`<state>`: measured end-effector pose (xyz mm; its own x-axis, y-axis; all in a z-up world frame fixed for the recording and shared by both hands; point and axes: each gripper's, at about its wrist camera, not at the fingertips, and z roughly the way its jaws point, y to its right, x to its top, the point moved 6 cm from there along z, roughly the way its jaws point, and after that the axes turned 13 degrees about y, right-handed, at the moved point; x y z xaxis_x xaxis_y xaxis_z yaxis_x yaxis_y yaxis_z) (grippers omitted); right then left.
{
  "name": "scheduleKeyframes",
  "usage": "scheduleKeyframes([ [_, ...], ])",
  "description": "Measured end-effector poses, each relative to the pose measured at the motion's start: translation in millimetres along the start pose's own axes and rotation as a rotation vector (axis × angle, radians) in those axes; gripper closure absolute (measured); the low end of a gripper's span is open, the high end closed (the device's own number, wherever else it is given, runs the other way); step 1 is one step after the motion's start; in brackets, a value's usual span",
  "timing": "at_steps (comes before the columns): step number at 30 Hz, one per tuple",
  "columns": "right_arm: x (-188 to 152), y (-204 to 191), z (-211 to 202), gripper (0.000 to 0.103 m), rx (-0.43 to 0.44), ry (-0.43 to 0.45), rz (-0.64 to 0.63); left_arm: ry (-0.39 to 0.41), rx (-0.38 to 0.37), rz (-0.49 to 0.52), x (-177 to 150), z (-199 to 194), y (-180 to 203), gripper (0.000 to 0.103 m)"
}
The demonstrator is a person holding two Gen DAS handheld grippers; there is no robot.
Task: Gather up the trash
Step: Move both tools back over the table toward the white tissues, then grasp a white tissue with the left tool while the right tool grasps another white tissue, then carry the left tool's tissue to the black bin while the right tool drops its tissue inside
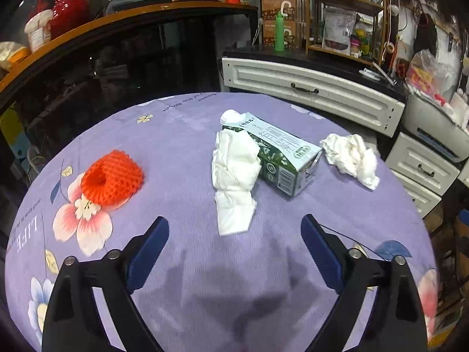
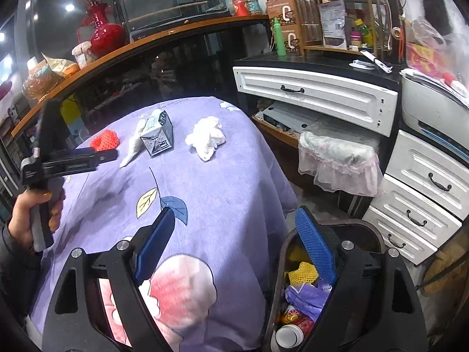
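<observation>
On the purple flowered tablecloth (image 1: 181,146) lie a red foam net (image 1: 112,179), a long crumpled white tissue (image 1: 234,176) leaning on a green-white carton (image 1: 281,152), and a second crumpled tissue (image 1: 351,157). My left gripper (image 1: 234,234) is open and empty, just short of the long tissue. My right gripper (image 2: 234,231) is open and empty, over the table's near right edge, beside a dark trash bin (image 2: 378,237) holding several pieces of rubbish. The right wrist view also shows the net (image 2: 105,143), carton (image 2: 158,138), tissue (image 2: 206,139) and the left gripper (image 2: 114,155).
White drawer cabinets (image 2: 316,94) stand behind and to the right of the table. A dark glass counter with an orange edge (image 2: 146,41) carries a red vase (image 2: 102,32). A lace-covered stool (image 2: 340,158) stands between table and drawers.
</observation>
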<state>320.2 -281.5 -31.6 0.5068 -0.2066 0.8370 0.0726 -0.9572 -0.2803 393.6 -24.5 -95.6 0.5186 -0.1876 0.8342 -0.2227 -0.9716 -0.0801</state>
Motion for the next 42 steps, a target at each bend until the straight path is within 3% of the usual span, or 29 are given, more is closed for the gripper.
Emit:
scheduleKeyframes([
  [6, 4.7, -6.2, 15.6, 0.019, 0.010, -0.013, -0.024, -0.058, 0.035, 0.040, 0.6, 41.4, 1.0, 0.028],
  [11, 11.5, -14.1, 31.8, 0.019, 0.024, -0.022, -0.045, -0.084, 0.038, 0.003, 2.2, 58.2, -6.1, 0.038],
  [16, 18.5, -29.6, 57.7, 0.019, 0.055, -0.047, -0.089, -0.065, 0.033, -0.075, 2.2, 53.3, -16.4, 0.083],
  [18, 20.4, -36.9, 70.6, 0.019, 0.077, -0.065, -0.098, -0.033, 0.041, -0.097, 2.1, 45.7, -20.2, 0.087],
  [28, 33.8, -47.9, 141.2, 0.020, 0.084, -0.148, -0.113, 0.055, 0.062, -0.103, 14.8, 33.1, -20.4, 0.090],
  [33, 34.5, -51.7, 181.0, 0.038, 0.074, -0.230, -0.126, 0.055, 0.057, -0.111, 14.5, 34.5, -19.7, 0.090],
  [35, 38.3, -51.8, 187.4, 0.051, 0.045, -0.231, -0.142, 0.057, 0.054, -0.112, 14.8, 34.4, -19.3, 0.090],
  [39, 38.9, -54.1, 187.2, 0.065, 0.039, -0.242, -0.168, 0.058, 0.050, -0.115, 13.9, 33.9, -19.7, 0.090],
  [40, 37.9, -53.4, 185.2, 0.076, 0.040, -0.242, -0.169, 0.058, 0.050, -0.115, 14.0, 33.9, -19.8, 0.090],
  [42, 36.3, -50.7, 180.0, 0.076, 0.051, -0.242, -0.149, 0.060, 0.050, -0.117, 14.2, 33.3, -19.7, 0.090],
])
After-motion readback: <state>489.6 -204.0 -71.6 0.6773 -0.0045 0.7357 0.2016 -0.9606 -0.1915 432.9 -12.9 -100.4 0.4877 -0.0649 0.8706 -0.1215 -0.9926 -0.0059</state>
